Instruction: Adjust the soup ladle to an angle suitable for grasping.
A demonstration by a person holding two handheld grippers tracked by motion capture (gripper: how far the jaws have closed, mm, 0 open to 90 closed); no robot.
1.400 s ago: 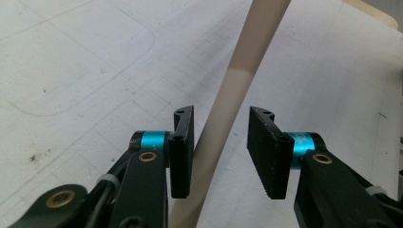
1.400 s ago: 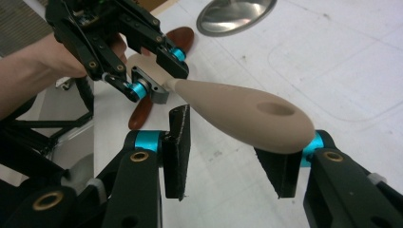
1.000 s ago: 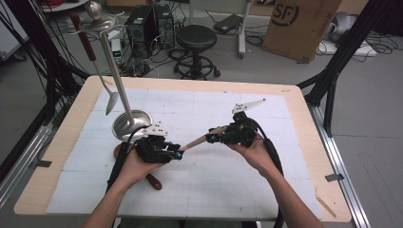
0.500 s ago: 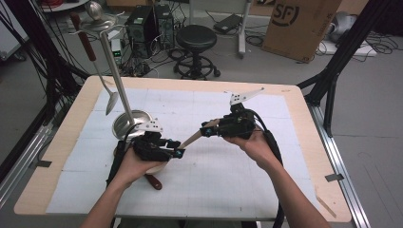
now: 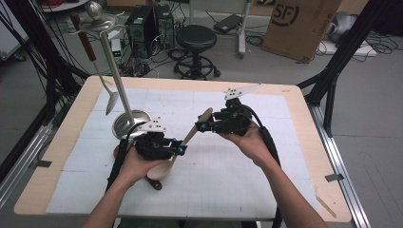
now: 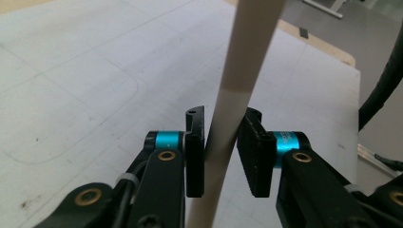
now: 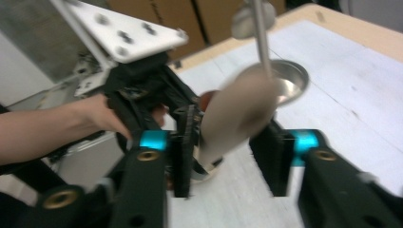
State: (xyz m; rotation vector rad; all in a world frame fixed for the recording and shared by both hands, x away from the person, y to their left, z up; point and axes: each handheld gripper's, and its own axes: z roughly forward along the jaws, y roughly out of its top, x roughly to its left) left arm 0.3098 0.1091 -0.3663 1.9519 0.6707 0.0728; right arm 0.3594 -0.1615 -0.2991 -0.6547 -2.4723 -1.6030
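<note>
My left gripper (image 5: 179,150) closing on the wooden spoon (image 5: 183,142) handle, jaws just beside it, my right gripper (image 5: 199,127) jaws opening loosely around its far end, spoon tilted over mid-table (image 5: 285,156), bowl low by my left hand, stand (image 5: 130,124) far left.

On the table (image 5: 294,102), the stand's base (image 5: 128,124) sits toward the left, a ladle (image 5: 102,80) hanging beside its pole. Right of the base, the left gripper (image 5: 183,150) and right gripper (image 5: 198,127) face each other, a wooden spoon (image 5: 183,142) between them.
</note>
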